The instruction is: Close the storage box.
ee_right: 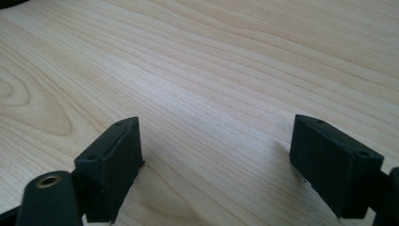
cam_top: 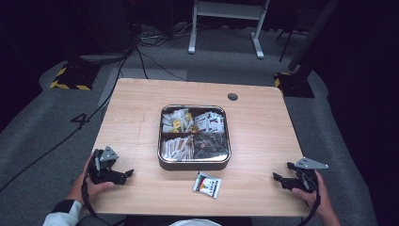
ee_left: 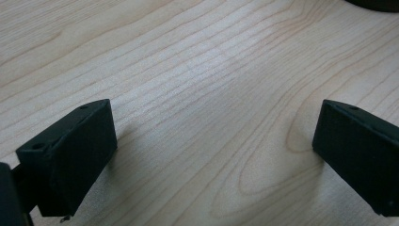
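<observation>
Small sachet [cam_top: 207, 184] on table [cam_top: 263, 136] between left gripper [cam_top: 123, 175] and right gripper [cam_top: 278, 178], jaws wide, empty.

Looks like a lab or recording studio. Pale wooden table [cam_top: 263, 127] set on grey carpet [cam_top: 42, 122] in a dark, black-walled room. Beyond the table, cables [cam_top: 150, 40] trailing across the floor, a white metal stand [cam_top: 226, 23], and yellow-and-black hazard-striped bases [cam_top: 70, 77] at both far corners.
</observation>
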The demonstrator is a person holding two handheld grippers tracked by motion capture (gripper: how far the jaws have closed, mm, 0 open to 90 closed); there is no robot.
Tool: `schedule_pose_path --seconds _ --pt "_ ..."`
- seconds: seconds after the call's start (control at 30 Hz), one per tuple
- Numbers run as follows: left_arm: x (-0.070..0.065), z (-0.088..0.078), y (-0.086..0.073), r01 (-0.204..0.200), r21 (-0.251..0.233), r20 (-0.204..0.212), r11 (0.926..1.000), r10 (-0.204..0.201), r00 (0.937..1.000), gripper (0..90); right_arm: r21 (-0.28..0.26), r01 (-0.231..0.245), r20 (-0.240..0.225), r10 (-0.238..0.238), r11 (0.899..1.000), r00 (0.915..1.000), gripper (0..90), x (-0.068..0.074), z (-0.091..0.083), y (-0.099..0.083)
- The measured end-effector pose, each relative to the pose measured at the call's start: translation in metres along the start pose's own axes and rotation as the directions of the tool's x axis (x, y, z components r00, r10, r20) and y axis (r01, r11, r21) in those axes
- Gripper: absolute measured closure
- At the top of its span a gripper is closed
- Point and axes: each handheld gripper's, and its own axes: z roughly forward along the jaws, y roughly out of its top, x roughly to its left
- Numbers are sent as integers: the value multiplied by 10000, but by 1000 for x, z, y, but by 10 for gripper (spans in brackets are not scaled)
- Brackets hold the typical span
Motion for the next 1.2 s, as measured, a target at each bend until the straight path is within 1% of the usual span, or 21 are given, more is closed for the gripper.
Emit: schedule_pose_path --seconds 0.27,0.47,0.7,1.2 --pt "0 0 0 15 -19 -9 10000 -15 10000 4 19 2 23 -2 10000 10000 168 0 1 0" --pt "0 0 0 -13 -24 -19 10000 13 10000 4 28 -123 143 123 9999 9998 168 1 1 1" --pt "1 1 1 -65 -3 35 10000 65 10000 4 40 -175 217 174 9998 9996 166 1 2 2" --pt "1 1 1 -36 0 83 10000 36 10000 3 33 -224 285 223 9997 9993 155 1 3 3"
